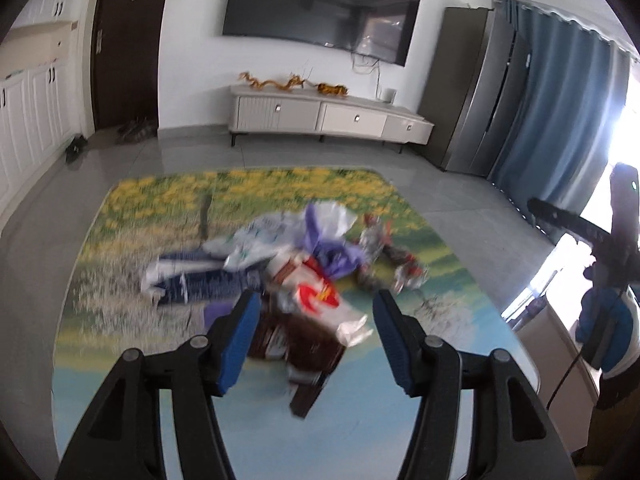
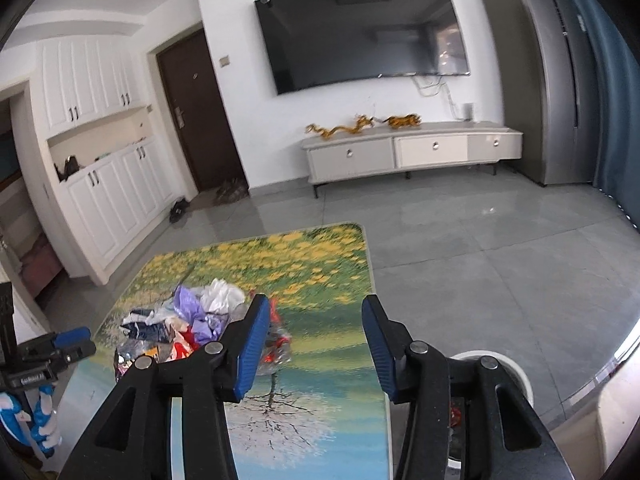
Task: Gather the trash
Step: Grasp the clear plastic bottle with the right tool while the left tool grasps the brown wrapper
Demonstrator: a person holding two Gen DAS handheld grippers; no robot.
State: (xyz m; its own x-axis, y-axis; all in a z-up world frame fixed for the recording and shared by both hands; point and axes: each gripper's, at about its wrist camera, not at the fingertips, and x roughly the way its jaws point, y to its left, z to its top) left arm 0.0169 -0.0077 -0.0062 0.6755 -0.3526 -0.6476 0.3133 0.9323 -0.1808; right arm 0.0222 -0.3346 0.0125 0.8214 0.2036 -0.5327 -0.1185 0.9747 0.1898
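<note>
A heap of crumpled wrappers and plastic bags, the trash pile (image 1: pixel 288 264), lies on a table with a yellow-flower landscape cover (image 1: pixel 120 320). My left gripper (image 1: pixel 316 312) is open and empty, hovering just above the near end of the pile, over a brown wrapper (image 1: pixel 304 344) and a red-and-white wrapper (image 1: pixel 324 300). In the right wrist view the pile (image 2: pixel 192 320) sits left of my right gripper (image 2: pixel 316 320), which is open and empty above the table's right part (image 2: pixel 328 400). The left gripper also shows in the right wrist view (image 2: pixel 68 344).
A white round bin (image 2: pixel 508 376) stands on the floor right of the table, partly hidden by my right gripper. A TV cabinet (image 2: pixel 412 152), a wall TV (image 2: pixel 360 32), a grey fridge (image 2: pixel 560 80) and blue curtains (image 1: pixel 560 120) line the far side. Grey tiled floor surrounds the table.
</note>
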